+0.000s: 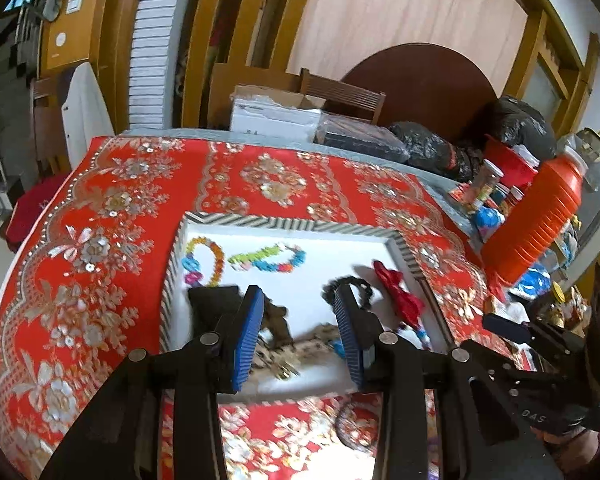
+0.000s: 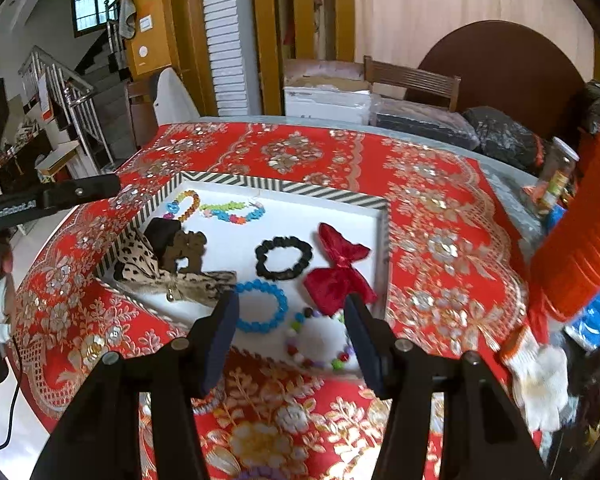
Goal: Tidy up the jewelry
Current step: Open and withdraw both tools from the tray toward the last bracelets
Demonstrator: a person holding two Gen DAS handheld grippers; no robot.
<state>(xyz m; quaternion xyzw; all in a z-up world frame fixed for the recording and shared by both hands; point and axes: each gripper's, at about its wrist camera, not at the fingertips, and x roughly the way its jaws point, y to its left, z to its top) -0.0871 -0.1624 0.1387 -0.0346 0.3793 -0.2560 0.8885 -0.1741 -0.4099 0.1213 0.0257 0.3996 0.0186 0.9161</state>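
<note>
A white tray with a striped rim point(image 1: 284, 222) point(image 2: 300, 189) lies on the red tablecloth. It holds colourful bead bracelets point(image 1: 268, 258) point(image 2: 232, 209), a black scrunchie point(image 2: 284, 258) point(image 1: 366, 286), a red bow point(image 2: 338, 272) point(image 1: 398, 290), a blue bracelet point(image 2: 260, 306), a multicolour bead bracelet point(image 2: 320, 340), a leopard bow point(image 2: 168, 276) point(image 1: 300, 350) and a brown clip point(image 2: 188, 250). My left gripper point(image 1: 300, 300) is open above the tray's near side, over the leopard bow. My right gripper point(image 2: 290, 306) is open above the tray's near edge, between the two near bracelets.
An orange bottle point(image 1: 536, 224) point(image 2: 580, 248), jars point(image 1: 486, 184) and clutter crowd the table's right side. A white glove point(image 2: 540, 376) lies at the right. Boxes point(image 1: 274, 114) and black bags point(image 1: 432, 144) stand along the far edge. A dark bracelet point(image 1: 352, 428) lies on the cloth before the tray.
</note>
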